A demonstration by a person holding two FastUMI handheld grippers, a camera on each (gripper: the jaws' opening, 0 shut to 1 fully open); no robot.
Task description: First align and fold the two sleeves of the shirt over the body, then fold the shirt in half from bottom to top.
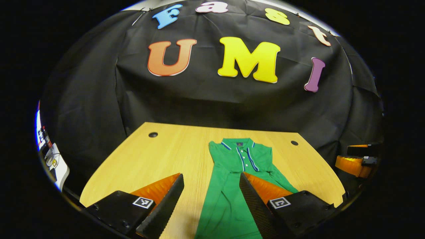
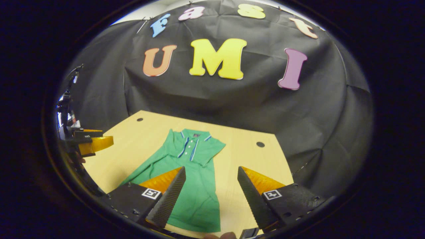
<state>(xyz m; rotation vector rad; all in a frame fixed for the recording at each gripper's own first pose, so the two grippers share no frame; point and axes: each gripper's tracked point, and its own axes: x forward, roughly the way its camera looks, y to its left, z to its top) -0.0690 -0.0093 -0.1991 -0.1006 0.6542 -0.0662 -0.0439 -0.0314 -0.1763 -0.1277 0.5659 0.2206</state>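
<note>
Even, moderately bright light from above is cast on the worktop (image 1: 139,156), which is rendered sharply in both views. Soft shadow is seen on the cloth wall just behind the worktop. Strong fisheye bending is visible at its edges, and slight blur toward each view's rim.

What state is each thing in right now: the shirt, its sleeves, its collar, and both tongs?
Shirt: lying flat on the table, collar toward the far wall, not folded in half.
Sleeves: seem folded in over the body.
Collar: flat, placket facing up.
Left tongs: open, above the shirt's lower part, holding nothing.
Right tongs: open, above the shirt's lower part, holding nothing.
</note>
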